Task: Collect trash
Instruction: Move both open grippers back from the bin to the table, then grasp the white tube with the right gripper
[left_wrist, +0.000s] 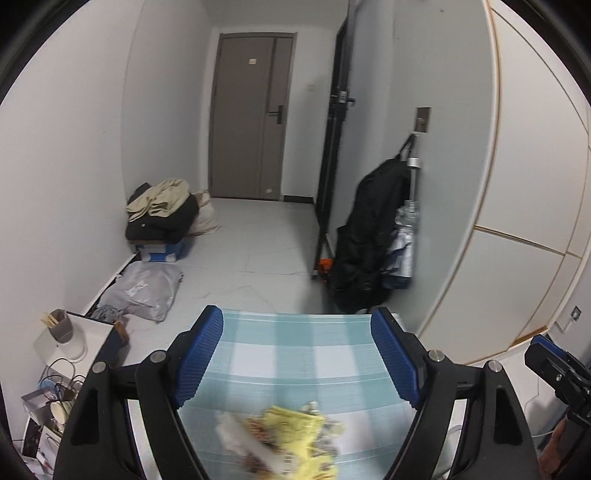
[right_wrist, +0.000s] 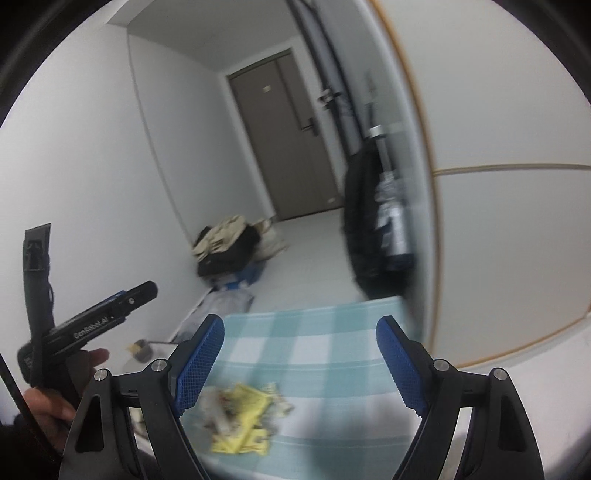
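Two grippers hang wide apart at the jaws over a checked cloth, neither one grasping anything. Beyond the jaws of both, pale floor tiles run bare to a grey-brown door. Left of that lane, along the white wall, sit a heap of clothes on a blue-and-white box and, nearer, a crumpled grey bag. Right of the lane a black backpack hangs against the wall with a silvery bundle beside it, and white cabinet panels with thin tan seams curve past the right jaw.

The cloth's far edge lies just beyond the blue fingertips in both views; it is flat, woven in teal and white squares.

Left gripper has ribbed blue pads on black arms. The trash, a blurred pile of yellow wrapper, white paper and brownish bits, lies on the cloth between its jaws, close to the camera. In the right wrist view the same trash sits nearer the left jaw of the right gripper, inside the gap, and the cloth toward the right jaw is bare.

Left of the left gripper, a small table carries a grey cup of sticks, cables and clutter.
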